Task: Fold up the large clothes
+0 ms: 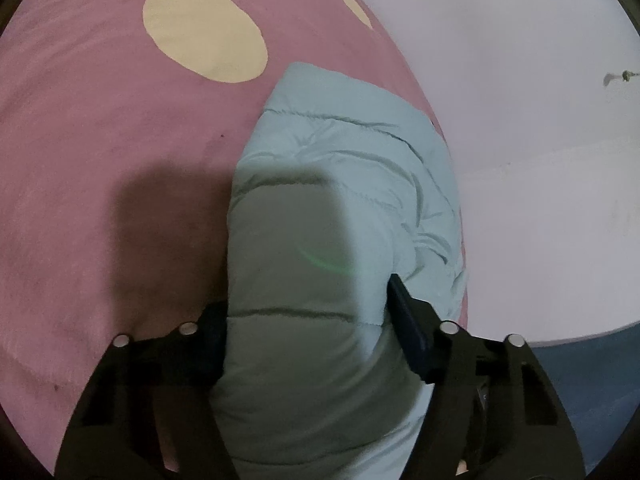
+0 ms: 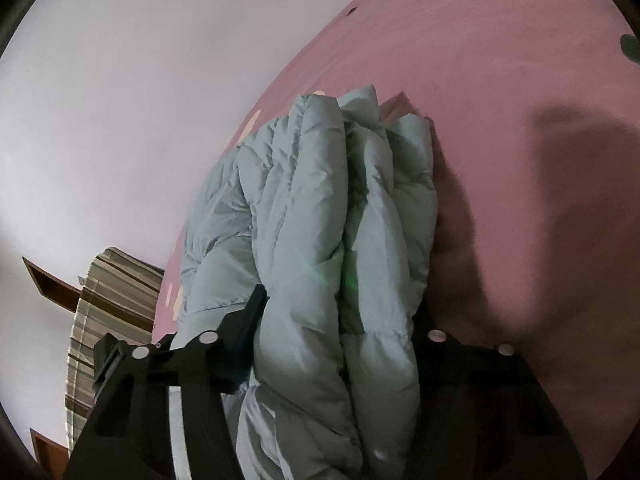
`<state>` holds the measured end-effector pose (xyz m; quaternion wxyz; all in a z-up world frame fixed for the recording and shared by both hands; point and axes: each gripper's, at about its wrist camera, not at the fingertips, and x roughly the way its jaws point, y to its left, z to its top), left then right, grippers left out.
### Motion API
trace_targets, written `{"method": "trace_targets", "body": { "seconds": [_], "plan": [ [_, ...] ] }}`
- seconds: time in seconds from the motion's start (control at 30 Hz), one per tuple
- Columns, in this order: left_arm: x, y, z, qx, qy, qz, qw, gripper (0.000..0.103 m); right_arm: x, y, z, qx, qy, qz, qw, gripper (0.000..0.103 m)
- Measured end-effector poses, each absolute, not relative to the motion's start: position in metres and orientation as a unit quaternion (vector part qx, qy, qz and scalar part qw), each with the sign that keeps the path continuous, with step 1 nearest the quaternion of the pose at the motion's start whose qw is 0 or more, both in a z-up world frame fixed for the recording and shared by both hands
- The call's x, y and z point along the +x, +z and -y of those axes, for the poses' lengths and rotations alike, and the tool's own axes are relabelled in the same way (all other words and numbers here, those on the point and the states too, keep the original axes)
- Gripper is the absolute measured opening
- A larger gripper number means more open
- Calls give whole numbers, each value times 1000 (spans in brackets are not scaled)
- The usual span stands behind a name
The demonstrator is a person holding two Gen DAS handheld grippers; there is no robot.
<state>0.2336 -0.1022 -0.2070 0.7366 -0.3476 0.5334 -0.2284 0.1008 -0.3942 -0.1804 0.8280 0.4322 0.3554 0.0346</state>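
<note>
Pale mint-green quilted fabric fills the middle of both wrist views: we read it as a puffer jacket [image 1: 340, 168], bundled into thick folds and lying on a pink bed cover [image 1: 100, 140] with cream dots [image 1: 204, 32]. A light wall [image 1: 540, 80] stands beyond the bed's edge.

Left hand-held gripper [image 1: 308, 332]: we see a fat roll of the jacket between its two black fingers, both of which press into the padding, the right-hand finger [image 1: 408, 320] dug into the fabric's side. Jaws stand about half open around that bulk, gripping it. The gripper's shadow falls dark over the near part of the jacket and the cover to its left.

Right hand-held gripper [image 2: 340, 328]: we note several stacked layers of the jacket [image 2: 312, 208] rising between its fingers. The left-hand finger [image 2: 248, 328] bears against the padding; the other finger is mostly hidden behind the fabric, in shadow. Jaws roughly half open, closed on the bundle.

In the right wrist view the jacket sits near the edge of the bed cover [image 2: 500, 60], with a striped cloth [image 2: 108, 320] and a brown wooden piece [image 2: 44, 284] off to the left beyond the bed
</note>
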Motion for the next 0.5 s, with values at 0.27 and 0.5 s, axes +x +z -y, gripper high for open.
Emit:
{"method": "trace_targets", "body": {
  "seconds": [0.27,0.5],
  "plan": [
    [224,-195,107,-321,-233,-522,755,55,97,-179,392,429,43,-345,834,40],
    [213,-185,112,-304,-238,-512,767,53,95,-169,382,410,40,-338,846,35]
  ]
}}
